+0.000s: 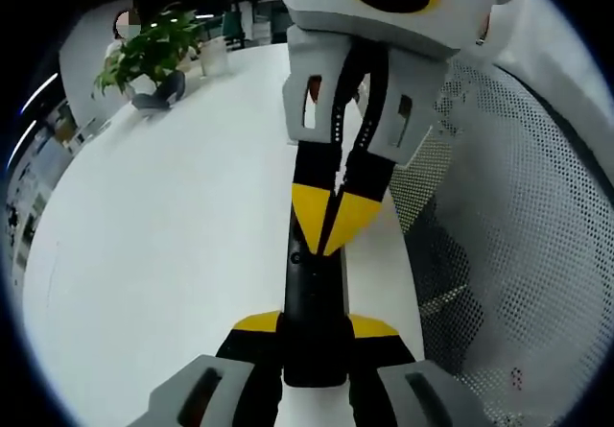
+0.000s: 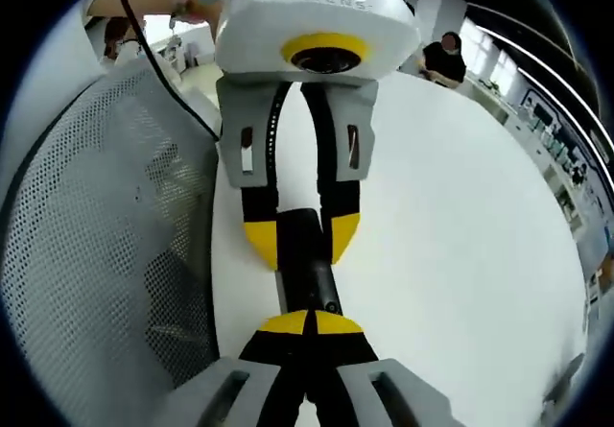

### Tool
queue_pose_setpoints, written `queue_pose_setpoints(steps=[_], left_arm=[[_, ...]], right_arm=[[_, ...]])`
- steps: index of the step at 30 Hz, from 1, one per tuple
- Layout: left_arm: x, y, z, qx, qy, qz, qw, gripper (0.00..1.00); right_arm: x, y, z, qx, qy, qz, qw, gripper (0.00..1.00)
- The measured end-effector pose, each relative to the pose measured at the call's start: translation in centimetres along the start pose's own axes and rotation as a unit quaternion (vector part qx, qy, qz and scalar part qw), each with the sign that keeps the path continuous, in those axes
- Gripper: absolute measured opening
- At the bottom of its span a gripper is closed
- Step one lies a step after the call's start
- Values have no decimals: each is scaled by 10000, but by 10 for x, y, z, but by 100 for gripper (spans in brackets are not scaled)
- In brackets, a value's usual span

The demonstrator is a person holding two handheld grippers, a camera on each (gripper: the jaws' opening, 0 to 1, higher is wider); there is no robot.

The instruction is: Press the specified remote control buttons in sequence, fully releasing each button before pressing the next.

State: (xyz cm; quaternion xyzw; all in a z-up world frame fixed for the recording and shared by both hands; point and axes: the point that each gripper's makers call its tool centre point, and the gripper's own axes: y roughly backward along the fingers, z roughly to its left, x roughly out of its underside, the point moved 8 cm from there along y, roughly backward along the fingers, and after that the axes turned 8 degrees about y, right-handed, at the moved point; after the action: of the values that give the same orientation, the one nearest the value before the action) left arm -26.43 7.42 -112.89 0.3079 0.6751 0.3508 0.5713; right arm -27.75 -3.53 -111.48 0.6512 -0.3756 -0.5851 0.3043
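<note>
1. White table (image 1: 173, 245) in an office, rounded at the near edge, with desks and ceiling lights in the dim background.
2. Black remote control (image 1: 312, 297) lying lengthwise near the table's edge, between the two grippers, one end at each.
3. In the left gripper view: left gripper (image 1: 315, 336) rising from the bottom, yellow-tipped jaws set narrowly on either side of the remote's near end, gripping it. Right gripper (image 1: 331, 218) coming in from the top, yellow tips drawn together to a point touching the remote's upper face.
4. In the right gripper view: right gripper (image 2: 309, 323) with yellow tips meeting over the remote control (image 2: 305, 259), closed with nothing between them, pressing on its top. Left gripper (image 2: 301, 238) opposite, clasping the remote's far end between its yellow pads.
5. Around: potted plant (image 1: 149, 58) in a grey pot at the table's far side, with a white cup (image 1: 213, 58) just beside it. White mesh chair back (image 1: 518, 245) close against the table edge, just beside the remote.
6. A seated person (image 2: 443, 58) in dark clothes at the far end of the table.
7. Hard to tell: remote's buttons too dark and small to distinguish; which button lies under the tips impossible to say. Remote's middle partly covered by the jaws in both views.
</note>
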Motion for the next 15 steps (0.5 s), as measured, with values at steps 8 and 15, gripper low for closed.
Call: queue_pose_setpoints(steps=[8,15], left_arm=[[0,0,0,0,-23,0,10000,22],[-1,0,1,28,-59,65,10000,22]], right_arm=[[-4,-5,-2,-67,155,218,9996,0],[-2,-5,-4,12,-52,96,9999,0]])
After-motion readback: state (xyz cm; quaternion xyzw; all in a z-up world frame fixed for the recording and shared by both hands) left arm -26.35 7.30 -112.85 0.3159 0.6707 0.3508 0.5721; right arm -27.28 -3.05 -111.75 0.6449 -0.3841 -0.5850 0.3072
